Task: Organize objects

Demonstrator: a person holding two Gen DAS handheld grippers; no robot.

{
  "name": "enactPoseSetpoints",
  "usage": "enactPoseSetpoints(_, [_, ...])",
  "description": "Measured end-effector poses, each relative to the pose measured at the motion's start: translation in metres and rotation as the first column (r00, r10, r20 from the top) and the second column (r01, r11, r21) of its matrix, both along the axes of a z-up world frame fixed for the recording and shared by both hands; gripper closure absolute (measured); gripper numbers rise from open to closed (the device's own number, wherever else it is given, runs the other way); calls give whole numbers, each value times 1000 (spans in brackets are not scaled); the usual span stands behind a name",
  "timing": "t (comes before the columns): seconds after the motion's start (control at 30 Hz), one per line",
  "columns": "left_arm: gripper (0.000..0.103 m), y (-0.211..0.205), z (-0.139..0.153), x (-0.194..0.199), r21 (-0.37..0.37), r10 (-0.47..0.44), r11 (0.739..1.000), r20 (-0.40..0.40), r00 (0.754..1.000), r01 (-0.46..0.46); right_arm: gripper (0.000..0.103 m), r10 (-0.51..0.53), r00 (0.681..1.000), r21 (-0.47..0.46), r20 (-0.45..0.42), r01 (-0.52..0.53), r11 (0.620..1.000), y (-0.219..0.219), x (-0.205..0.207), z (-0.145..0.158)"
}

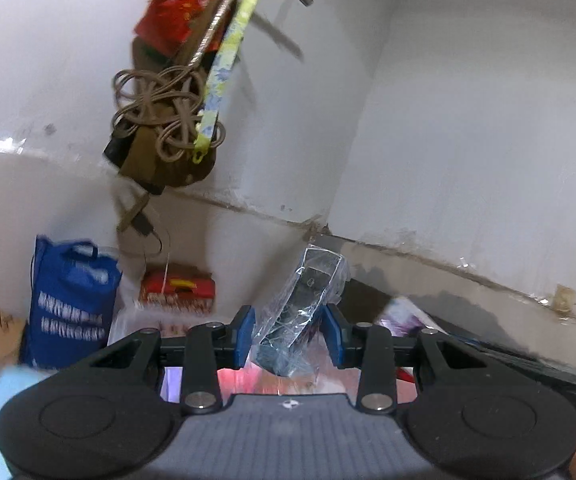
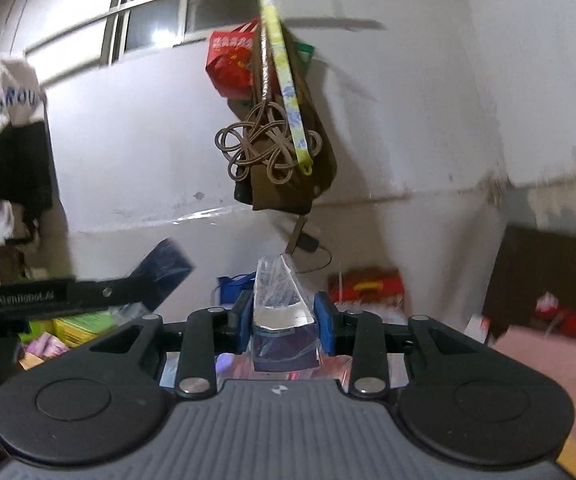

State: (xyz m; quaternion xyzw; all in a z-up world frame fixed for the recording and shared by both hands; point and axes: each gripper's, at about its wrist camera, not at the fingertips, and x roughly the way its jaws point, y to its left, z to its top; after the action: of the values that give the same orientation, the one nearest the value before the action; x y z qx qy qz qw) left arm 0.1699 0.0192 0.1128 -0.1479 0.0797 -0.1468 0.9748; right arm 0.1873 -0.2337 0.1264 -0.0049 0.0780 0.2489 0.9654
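My left gripper [image 1: 289, 334] is shut on a dark object wrapped in clear plastic [image 1: 304, 304], which sticks up and forward between the blue pads [image 1: 244, 334], tilted to the right. My right gripper [image 2: 283, 320] is shut on a dark boxed item in clear plastic wrap [image 2: 281, 312], whose clear top stands upright above the pads [image 2: 324, 322]. Both are held in the air, facing a white wall. The other gripper's black body [image 2: 59, 296] shows at the left of the right wrist view.
Bags, a coiled rope and a yellow strap hang on the wall [image 1: 171, 112] [image 2: 275, 132]. A blue bag [image 1: 71, 304] and a red box [image 1: 177, 288] [image 2: 366, 286] sit below. A dark cabinet [image 2: 548, 272] stands right; clothes [image 2: 3, 128] hang left.
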Motion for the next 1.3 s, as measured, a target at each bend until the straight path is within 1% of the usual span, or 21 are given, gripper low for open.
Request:
enactPoseSetpoints(0.03, [61, -4, 7, 16, 18, 20, 1000, -34, 999, -20, 67, -10, 1000, -31, -2, 10, 999, 9, 13, 6])
enactPoseSetpoints(0.1, [60, -7, 7, 43, 29, 8, 1000, -112, 994, -4, 66, -35, 999, -86, -26, 32, 996, 24, 39, 7])
enactPoseSetpoints(0.13, [59, -9, 3, 58, 29, 1, 1000, -171, 985, 4, 56, -30, 999, -107, -39, 26, 994, 30, 52, 4])
enactPoseSetpoints(0.17, [53, -9, -3, 68, 26, 7, 1000, -208, 978, -2, 38, -30, 998, -126, -51, 23, 992, 33, 62, -1])
enactPoseSetpoints(0.2, [44, -9, -9, 76, 23, 14, 1000, -247, 969, -8, 30, -38, 998, -141, -58, 29, 990, 35, 70, -6])
enactPoseSetpoints(0.23, [43, -10, -16, 82, 19, 8, 1000, -287, 958, -3, 21, -46, 997, -146, -62, 37, 989, 36, 76, -11])
enactPoseSetpoints(0.27, [43, -8, -21, 82, 10, 4, 1000, -305, 952, -1, 19, -51, 995, -150, -81, 38, 988, 34, 81, -14])
enactPoseSetpoints(0.3, [40, -6, -24, 76, 2, 12, 1000, -288, 958, -12, 19, -51, 993, -146, -109, 35, 989, 31, 83, -17])
enactPoseSetpoints(0.33, [36, -4, -24, 68, 8, 22, 1000, -254, 967, -21, 13, -38, 991, -118, -130, 22, 993, 25, 82, -18])
enactPoseSetpoints(0.37, [24, -4, -23, 59, 26, 38, 999, -214, 976, -33, 0, -22, 991, -86, -131, 11, 996, 18, 78, -17])
enactPoseSetpoints(0.4, [14, -3, -23, 53, 43, 61, 998, -190, 980, -54, 0, -10, 992, -50, -125, 3, 999, 12, 74, -17])
enactPoseSetpoints(0.47, [10, -3, -22, 44, 87, 133, 989, -147, 980, -121, 0, 5, 991, 13, -131, -4, 1000, 2, 68, -15])
enactPoseSetpoints(0.57, [4, -3, -24, 25, 156, 182, 974, -120, 976, -163, 0, 17, 990, 62, -138, -8, 998, -11, 52, -16])
enactPoseSetpoints(0.67, [2, 8, -40, 3, 188, 148, 975, -166, 975, -117, 0, -22, 978, 0, -209, 22, 1000, -11, 39, -28])
enactPoseSetpoints(0.73, [2, 13, -55, -13, 191, 125, 978, -184, 975, -90, 0, -118, 972, -58, -202, 108, 992, -9, 23, -47])
enactPoseSetpoints(0.8, [2, 10, -71, -26, 231, 141, 968, -192, 971, -95, 0, -179, 965, -91, -191, 164, 982, -4, 9, -65])
enactPoseSetpoints(0.87, [2, 6, -75, -31, 266, 135, 961, -207, 969, -77, 0, -153, 965, -125, -213, 128, 984, 4, 1, -71])
enactPoseSetpoints(0.97, [2, 5, -67, -32, 256, 133, 963, -195, 972, -81, 0, -123, 973, -166, -196, 91, 982, 11, -12, -68])
enactPoseSetpoints(1.07, [2, 0, -58, -28, 262, 138, 961, -185, 973, -87, 0, -156, 971, -234, -182, 111, 966, 15, -15, -62])
enactPoseSetpoints(1.13, [2, -4, -55, -23, 270, 144, 959, -203, 968, -86, 0, -167, 969, -242, -183, 120, 963, 16, -13, -59])
enactPoseSetpoints(1.3, [2, -8, -46, -16, 285, 165, 954, -227, 960, -97, 0, -131, 955, -162, -266, 90, 983, 7, -1, -53])
